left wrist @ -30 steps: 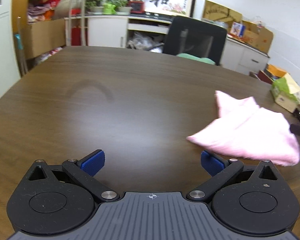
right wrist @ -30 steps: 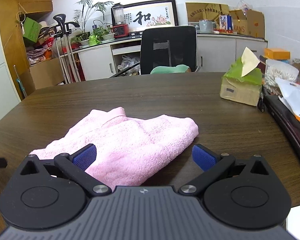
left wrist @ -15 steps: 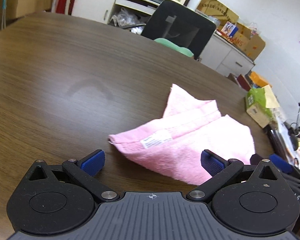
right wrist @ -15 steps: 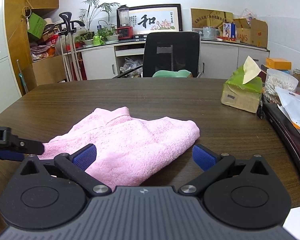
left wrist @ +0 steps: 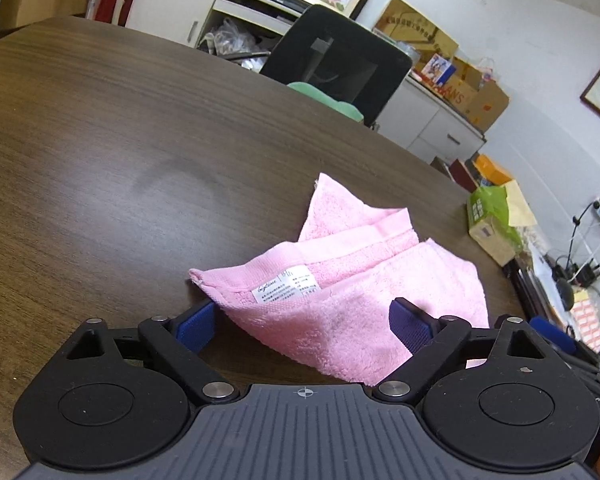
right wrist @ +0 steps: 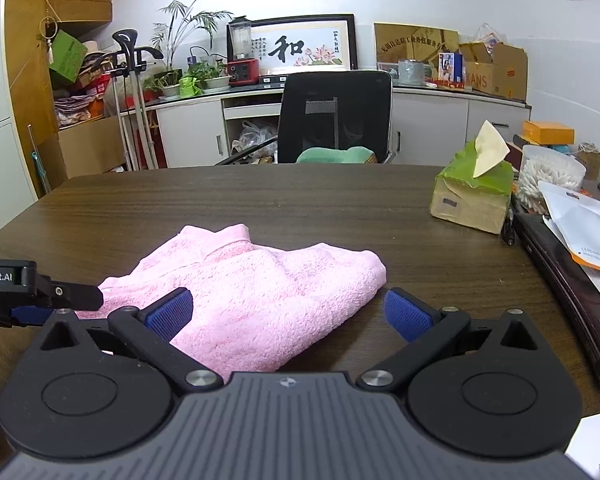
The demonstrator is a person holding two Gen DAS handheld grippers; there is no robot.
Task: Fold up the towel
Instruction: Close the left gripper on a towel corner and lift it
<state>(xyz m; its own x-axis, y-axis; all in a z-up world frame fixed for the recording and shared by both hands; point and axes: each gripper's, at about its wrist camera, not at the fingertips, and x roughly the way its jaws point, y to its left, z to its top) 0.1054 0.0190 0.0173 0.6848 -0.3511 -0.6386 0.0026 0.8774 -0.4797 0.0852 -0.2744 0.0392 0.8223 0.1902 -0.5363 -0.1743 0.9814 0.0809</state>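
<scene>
A pink towel lies crumpled and loosely folded on the dark wooden table, with a white label on its near corner. My left gripper is open, its blue pads on either side of the towel's near edge. In the right wrist view the towel lies just ahead. My right gripper is open, its left pad over the towel and its right pad past the towel's right corner. The left gripper's finger reaches the towel's left edge.
A green tissue box stands at the table's right. Beside it are a tub of cotton swabs, papers and a dark case. A black office chair stands behind the far edge.
My left gripper has swung right and moved in on the towel, which now sits between its pads. My right gripper has risen slightly and stayed over the towel.
</scene>
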